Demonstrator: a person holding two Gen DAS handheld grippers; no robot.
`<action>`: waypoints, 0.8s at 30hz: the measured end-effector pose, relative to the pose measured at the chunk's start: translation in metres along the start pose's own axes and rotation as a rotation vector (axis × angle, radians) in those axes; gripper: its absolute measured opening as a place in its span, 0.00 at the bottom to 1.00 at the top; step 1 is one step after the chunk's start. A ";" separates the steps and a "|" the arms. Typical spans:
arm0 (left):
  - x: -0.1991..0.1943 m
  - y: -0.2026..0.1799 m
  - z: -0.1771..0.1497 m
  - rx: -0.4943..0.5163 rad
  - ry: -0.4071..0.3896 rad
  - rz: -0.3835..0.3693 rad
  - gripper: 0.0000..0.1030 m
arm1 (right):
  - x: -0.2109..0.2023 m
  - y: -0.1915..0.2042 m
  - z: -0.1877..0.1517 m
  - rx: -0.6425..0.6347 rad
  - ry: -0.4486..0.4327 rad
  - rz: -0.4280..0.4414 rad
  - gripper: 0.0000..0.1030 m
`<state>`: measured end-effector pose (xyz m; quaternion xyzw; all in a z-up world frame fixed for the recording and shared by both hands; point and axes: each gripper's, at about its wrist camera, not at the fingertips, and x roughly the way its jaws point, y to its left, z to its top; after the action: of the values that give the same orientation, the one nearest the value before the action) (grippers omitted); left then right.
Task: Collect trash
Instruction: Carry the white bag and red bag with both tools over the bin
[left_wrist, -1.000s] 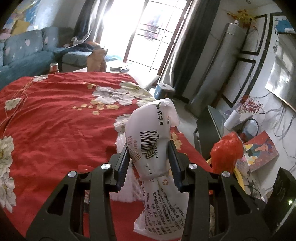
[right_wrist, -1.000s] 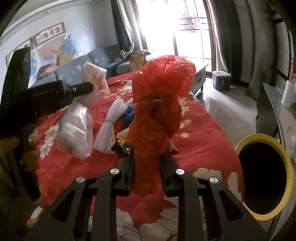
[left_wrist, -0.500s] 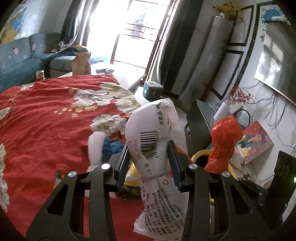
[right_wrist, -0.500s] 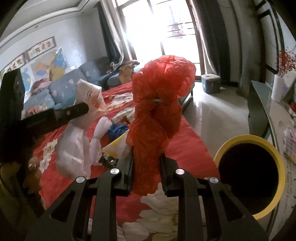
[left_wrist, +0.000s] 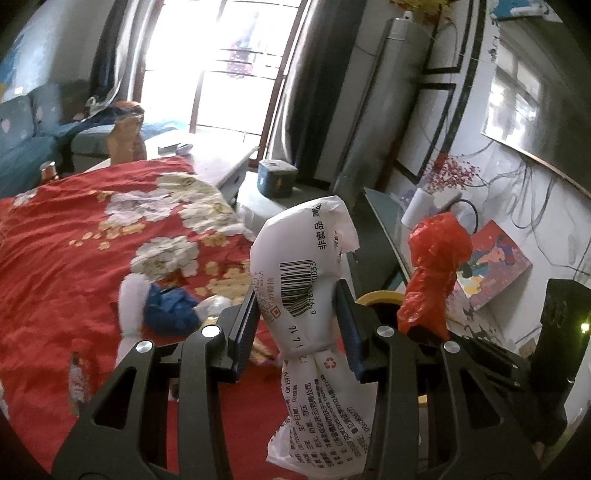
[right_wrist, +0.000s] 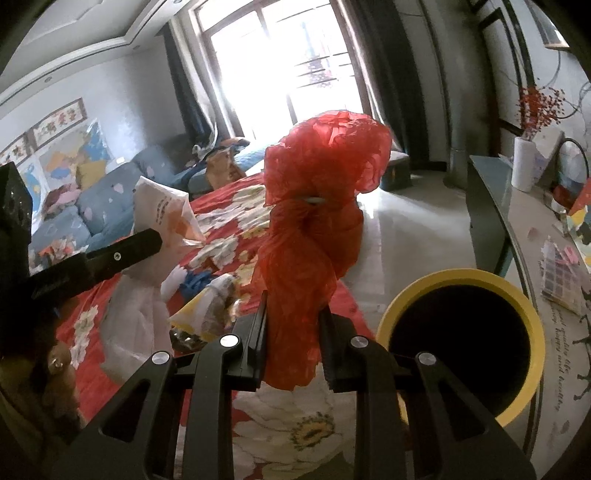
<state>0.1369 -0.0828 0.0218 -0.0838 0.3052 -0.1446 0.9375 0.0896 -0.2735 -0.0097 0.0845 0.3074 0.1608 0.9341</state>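
Observation:
My left gripper (left_wrist: 295, 317) is shut on a white printed plastic bag (left_wrist: 301, 266) with a barcode, held upright above the red flowered bedspread (left_wrist: 66, 251). My right gripper (right_wrist: 291, 325) is shut on a crumpled red plastic bag (right_wrist: 317, 206), which also shows in the left wrist view (left_wrist: 436, 266). A yellow-rimmed bin (right_wrist: 461, 280) with a dark inside stands just right of the red bag; its rim peeks out in the left wrist view (left_wrist: 376, 297). More trash lies on the bed: a white bag (left_wrist: 131, 306), a blue bag (left_wrist: 170, 310) and a yellow wrapper (right_wrist: 195, 314).
A dark glass-topped table (right_wrist: 491, 206) stands right of the bin with a paper roll (right_wrist: 524, 162) on it. A blue tin (left_wrist: 275, 177) sits on the floor by the curtains. A blue sofa (right_wrist: 92, 206) lies beyond the bed.
Both grippers moved with their bags toward the bed's right edge. The yellow bin came closer and fuller into the right wrist view. The loose trash on the bed came into the left wrist view.

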 end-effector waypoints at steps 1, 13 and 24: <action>0.002 -0.005 0.001 0.008 0.000 -0.003 0.32 | -0.001 -0.004 0.000 0.008 -0.002 -0.005 0.22; 0.030 -0.064 0.001 0.100 0.017 -0.044 0.33 | -0.020 -0.068 -0.001 0.121 -0.032 -0.080 0.22; 0.075 -0.113 -0.011 0.168 0.069 -0.085 0.33 | -0.027 -0.132 -0.014 0.232 -0.029 -0.181 0.23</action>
<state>0.1633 -0.2141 0.0001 -0.0129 0.3201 -0.2119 0.9233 0.0935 -0.4052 -0.0400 0.1662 0.3167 0.0380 0.9331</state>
